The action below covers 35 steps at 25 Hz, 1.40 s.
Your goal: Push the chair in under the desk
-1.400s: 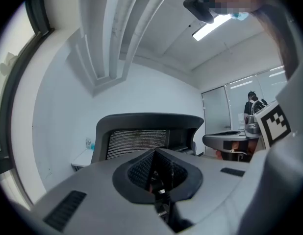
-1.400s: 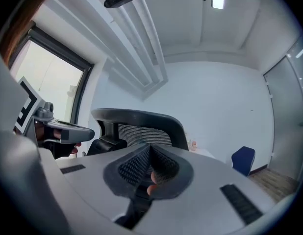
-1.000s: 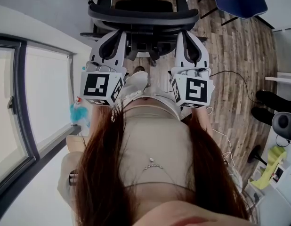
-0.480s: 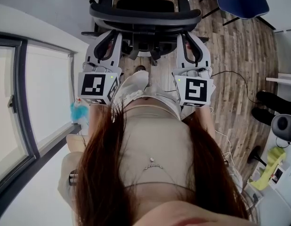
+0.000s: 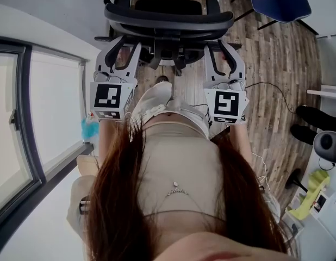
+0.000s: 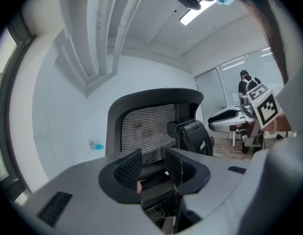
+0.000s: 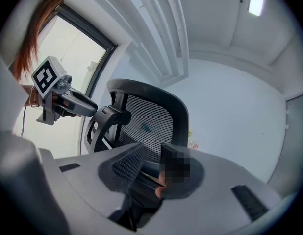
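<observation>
Behind the chair (image 5: 168, 19), left tongs (image 5: 123, 44) and right tongs (image 5: 221, 45) opening, apparently empty

A blue plastic seat (image 5: 279, 1) stands on the wood-plank floor (image 5: 271, 58). Black shoes (image 5: 310, 113) lie at right. A dark-framed window (image 5: 26, 118) lines the left.

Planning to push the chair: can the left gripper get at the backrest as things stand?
Probably yes. The left gripper sits just short of the backrest, aimed at its mesh, with nothing standing between them. Its jaws are opening, with nothing clamped between them.
</observation>
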Motion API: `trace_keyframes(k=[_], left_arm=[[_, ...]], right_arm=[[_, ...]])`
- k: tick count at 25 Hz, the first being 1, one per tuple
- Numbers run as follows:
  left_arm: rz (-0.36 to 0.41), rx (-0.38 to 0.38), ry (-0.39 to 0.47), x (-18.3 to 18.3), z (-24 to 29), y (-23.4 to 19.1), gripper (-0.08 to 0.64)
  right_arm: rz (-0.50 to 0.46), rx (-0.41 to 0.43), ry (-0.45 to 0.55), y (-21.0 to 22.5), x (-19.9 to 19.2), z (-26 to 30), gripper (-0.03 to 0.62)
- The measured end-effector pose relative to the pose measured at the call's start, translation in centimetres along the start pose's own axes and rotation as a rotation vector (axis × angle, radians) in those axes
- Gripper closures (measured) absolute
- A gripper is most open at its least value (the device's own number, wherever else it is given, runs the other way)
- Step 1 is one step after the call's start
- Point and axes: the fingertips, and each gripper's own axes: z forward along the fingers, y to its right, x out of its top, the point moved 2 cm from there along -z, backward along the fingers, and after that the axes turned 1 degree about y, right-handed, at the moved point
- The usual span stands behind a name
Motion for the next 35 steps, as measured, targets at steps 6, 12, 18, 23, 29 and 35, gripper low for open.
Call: trace_keyframes(k=[6,12,18,23,29,35], left_arm=[[0.047,-0.007,-0.068,-1.1,0.1,-0.2,0.399],[0.111,-0.028,-0.128,-2.4,0.2,-0.6,0.353],[0.194,-0.032,-0.200,-4.2,0.4,-0.9,0.322],[0.259,-0.038,-0.249,-5.3,0.6,-1.1,0.300],[0.358,-0.038,-0.302,-6.2,0.7,-1.0,0.282],[0.455,-0.032,-0.356,-7.2,1.1,-1.2,0.273]], right_arm=[[-0.046,0.010,-0.048,0.1,-1.2,0.0,0.476],[-0.098,0.022,-0.078,0.2,-2.5,0.2,0.462],[-0.166,0.024,-0.123,0.3,-3.8,0.5,0.442],[-0.218,0.016,-0.188,0.5,-5.4,0.4,0.423],[-0.270,0.011,-0.228,0.4,-6.6,0.3,0.405],[-0.334,0.013,-0.262,0.2,-7.7,0.5,0.387]])
